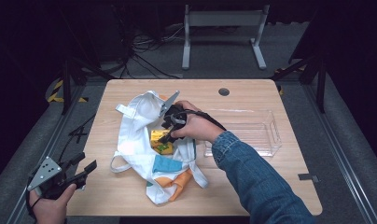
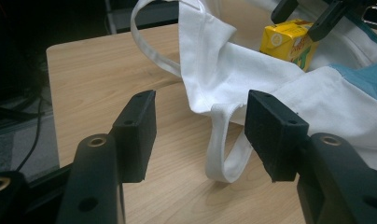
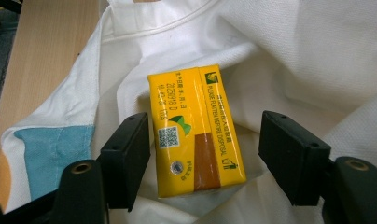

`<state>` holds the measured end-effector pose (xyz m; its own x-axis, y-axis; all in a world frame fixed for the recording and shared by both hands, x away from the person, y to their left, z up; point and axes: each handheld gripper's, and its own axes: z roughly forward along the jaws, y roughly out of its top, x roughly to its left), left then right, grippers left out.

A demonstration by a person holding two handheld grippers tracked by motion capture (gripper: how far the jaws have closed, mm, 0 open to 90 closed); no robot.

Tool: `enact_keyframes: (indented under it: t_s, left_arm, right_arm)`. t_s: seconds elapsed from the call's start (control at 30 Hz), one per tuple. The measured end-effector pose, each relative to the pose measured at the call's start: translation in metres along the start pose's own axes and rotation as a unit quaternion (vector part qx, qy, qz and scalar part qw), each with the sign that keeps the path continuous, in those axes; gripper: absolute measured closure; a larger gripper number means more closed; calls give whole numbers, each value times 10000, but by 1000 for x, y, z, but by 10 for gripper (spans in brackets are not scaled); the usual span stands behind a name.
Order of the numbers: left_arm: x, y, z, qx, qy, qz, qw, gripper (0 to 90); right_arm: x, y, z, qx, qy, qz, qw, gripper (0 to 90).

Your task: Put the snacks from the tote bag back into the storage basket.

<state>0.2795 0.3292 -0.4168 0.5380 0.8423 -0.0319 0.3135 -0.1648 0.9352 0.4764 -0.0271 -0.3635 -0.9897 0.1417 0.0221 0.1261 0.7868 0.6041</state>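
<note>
Yellow juice carton (image 3: 196,130) lies flat on the white cloth of the tote bag (image 1: 144,135), inside its open mouth, and we read this as the pick-up or set-down of that carton, with our right gripper (image 3: 200,158) directly over it. Its jaws stand spread, one on each side of the carton; the left-hand pad in the right gripper view sits just beside, perhaps touching, the carton's long edge, while the other pad stands clear of the far edge with white cloth showing in the gap. Nothing is pinched, so we judge the carton to be resting on the bag under its own weight. If the carton is to be lifted, the next move calls for squaring the jaws on its two long sides and pressing in without catching a fold of cloth; if it has been dropped off, the hand only needs to rise straight out of the bag's mouth. In the high view the bag lies left of the middle of the wooden table (image 1: 252,93), with a clear plastic tray (image 1: 252,130) toward the right edge. Our left gripper (image 1: 81,169) hangs off the near left corner of the table, jaws spread and empty, looking toward a bag handle loop (image 2: 224,154).
</note>
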Motion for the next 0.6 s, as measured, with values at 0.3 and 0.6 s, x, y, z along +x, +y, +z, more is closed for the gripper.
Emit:
enact_keyframes:
  t_s: [0.3,0.6]
  left_arm:
    - [0,0,1,4,5,-33,10000,447]
    - [0,0,0,7,-2,-9,10000,447]
  right_arm:
    - [1,1,11,205,31,-60,9998,371]
    - [3,4,14,464,93,-84,9988,492]
